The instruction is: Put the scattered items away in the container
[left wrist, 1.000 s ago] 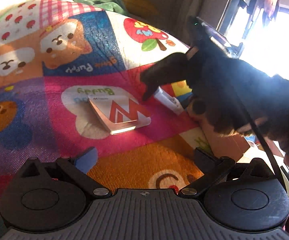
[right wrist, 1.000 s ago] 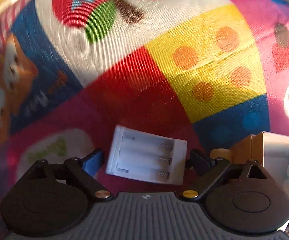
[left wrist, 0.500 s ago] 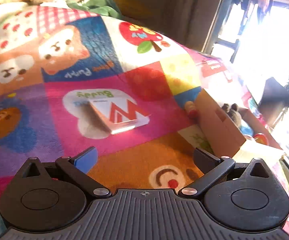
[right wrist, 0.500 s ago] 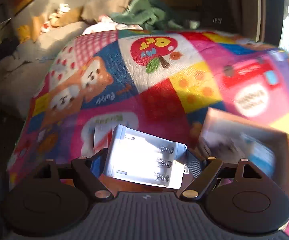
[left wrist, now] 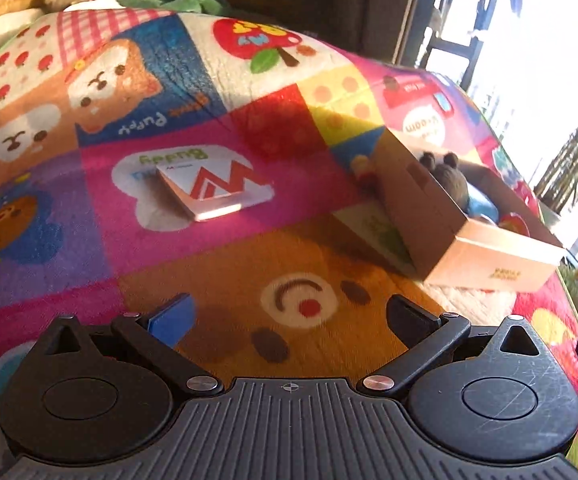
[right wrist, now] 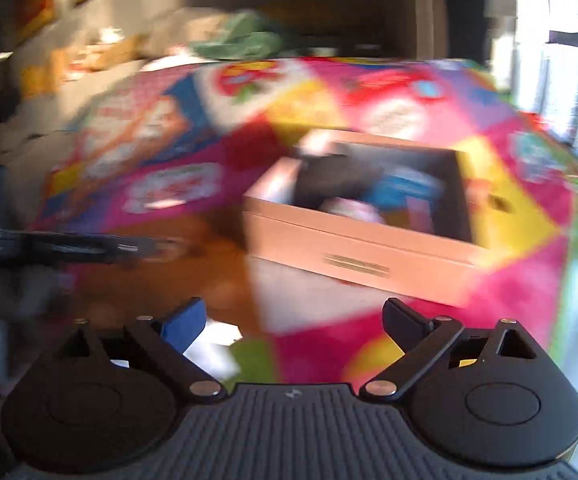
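While the right tool is opening empty, the white booklet is lying ahead-left of the wide-open, empty left tool, the nearer one.

**A tally of what lay on the quilt**

One patchwork quilt filled the frame. One cardboard box stood at right of centre. One white booklet with a red W lay left of centre. Inside the box, one brown plush toy was countable, plus one blue thing and one red thing too hidden to name. Two grippers showed at the bottom edges: the left gripper and the right gripper, each with two fingers.
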